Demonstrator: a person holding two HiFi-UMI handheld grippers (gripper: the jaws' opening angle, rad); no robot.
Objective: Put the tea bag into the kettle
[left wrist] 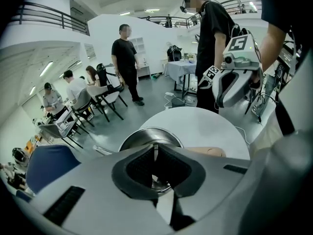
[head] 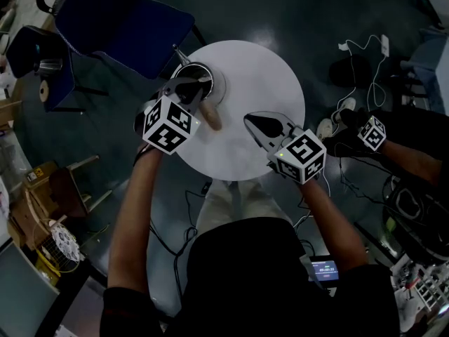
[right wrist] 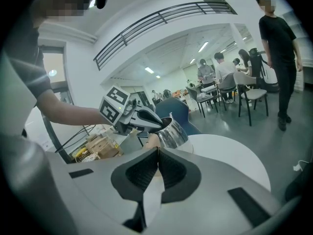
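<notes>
A steel kettle (head: pixel 213 77) with a wooden handle (head: pixel 211 116) stands at the far left of the round white table (head: pixel 263 72). My left gripper (head: pixel 196 83) hangs over its open mouth (left wrist: pixel 146 135), jaws shut. A thin pale strip, seemingly the tea bag's string or tag (left wrist: pixel 156 152), is pinched at the tips of my left gripper (left wrist: pixel 155 148). The bag itself is hidden. My right gripper (head: pixel 250 120) hovers over the table's middle, shut and empty. The right gripper view shows the kettle (right wrist: pixel 172 131) with the left gripper (right wrist: pixel 155 124) above it.
A blue chair (head: pixel 126 23) stands just beyond the table. Another person's gripper (head: pixel 370 132) is at the right over cables and shoes on the floor. Boxes and clutter lie at the left (head: pixel 49 209). People sit and stand farther off (left wrist: pixel 124 62).
</notes>
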